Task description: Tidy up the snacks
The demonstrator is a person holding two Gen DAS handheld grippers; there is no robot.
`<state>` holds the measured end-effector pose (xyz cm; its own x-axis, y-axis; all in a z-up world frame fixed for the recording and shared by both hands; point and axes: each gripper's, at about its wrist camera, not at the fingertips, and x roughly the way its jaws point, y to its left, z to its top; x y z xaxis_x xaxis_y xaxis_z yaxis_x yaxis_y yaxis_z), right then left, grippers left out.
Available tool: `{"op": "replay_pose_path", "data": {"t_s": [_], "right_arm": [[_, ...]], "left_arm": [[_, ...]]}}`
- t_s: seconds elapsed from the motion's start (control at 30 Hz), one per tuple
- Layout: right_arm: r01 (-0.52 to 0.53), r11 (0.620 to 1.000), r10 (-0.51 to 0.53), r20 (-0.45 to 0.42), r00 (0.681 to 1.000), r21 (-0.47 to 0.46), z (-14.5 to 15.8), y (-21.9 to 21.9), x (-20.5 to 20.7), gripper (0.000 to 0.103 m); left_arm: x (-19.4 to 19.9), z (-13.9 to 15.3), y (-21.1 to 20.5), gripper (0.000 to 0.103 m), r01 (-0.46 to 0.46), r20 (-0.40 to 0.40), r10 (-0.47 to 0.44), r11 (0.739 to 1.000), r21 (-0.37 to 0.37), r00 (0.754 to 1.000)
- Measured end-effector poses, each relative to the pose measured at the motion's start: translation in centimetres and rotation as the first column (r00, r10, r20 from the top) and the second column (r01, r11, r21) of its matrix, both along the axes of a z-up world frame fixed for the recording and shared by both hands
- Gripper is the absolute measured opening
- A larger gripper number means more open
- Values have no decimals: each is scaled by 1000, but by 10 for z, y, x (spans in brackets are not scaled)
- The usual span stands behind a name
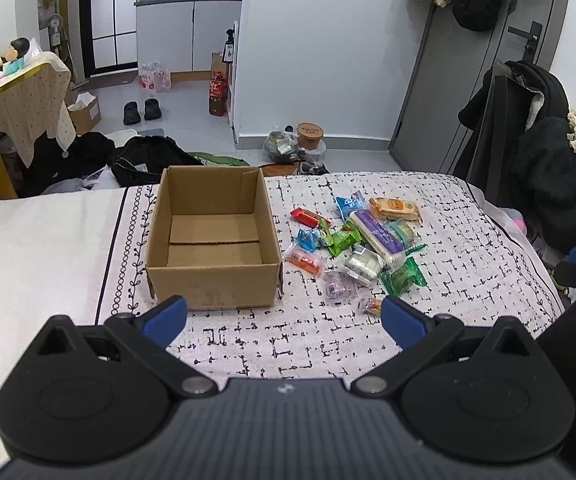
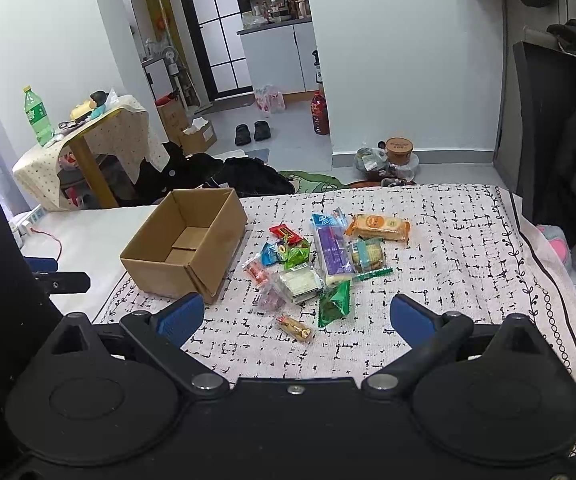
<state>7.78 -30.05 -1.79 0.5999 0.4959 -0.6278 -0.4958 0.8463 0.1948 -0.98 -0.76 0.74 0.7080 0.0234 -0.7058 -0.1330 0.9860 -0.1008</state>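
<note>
Both my grippers hang spread wide and hold nothing above the patterned cloth, with one open box and a loose heap of snacks ahead.

Nearest me, my left gripper (image 1: 284,318) and my right gripper (image 2: 296,318) each show two blue fingertips far apart, nothing between them. Just beyond lies one small gold-wrapped candy (image 2: 295,328), then one dark green packet (image 2: 334,303) on the patterned cloth (image 2: 448,264). Behind these I count one pink packet (image 1: 338,285), one clear-wrapped white snack (image 2: 300,282), one orange-red sachet (image 1: 304,261), two blue packets (image 1: 307,238) (image 1: 348,204), one bright green one (image 1: 342,240), one long purple bar (image 1: 376,234), one red candy (image 1: 306,216) and, farthest, one orange biscuit pack (image 2: 380,227). The single cardboard box (image 1: 212,284), empty, stands left of the heap, near but apart from it.
</note>
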Motion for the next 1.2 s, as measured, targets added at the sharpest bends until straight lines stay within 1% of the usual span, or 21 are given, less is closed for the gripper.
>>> {"op": "replay_pose_path", "data": {"t_s": [0.3, 0.43, 0.6, 0.93, 1.2], "right_arm": [[0, 1000, 1, -12, 1000, 11, -4, -2, 2, 103], [-7, 1000, 7, -16, 1000, 5, -7, 1, 2, 103], [3, 1000, -3, -24, 1000, 7, -12, 3, 5, 103], [25, 1000, -25, -31, 999, -5, -27, 5, 19, 103], [54, 999, -54, -50, 997, 1, -43, 8, 33, 103]], "left_arm": [[1, -3, 4, 103, 12, 1, -12, 1000, -19, 1000], [5, -11, 4, 103, 15, -22, -15, 1000, 6, 1000], [10, -16, 10, 103, 35, -21, -35, 999, 3, 999], [39, -30, 22, 102, 70, -21, -70, 998, 7, 997], [63, -47, 22, 101, 136, -30, -135, 991, 9, 990]]}}
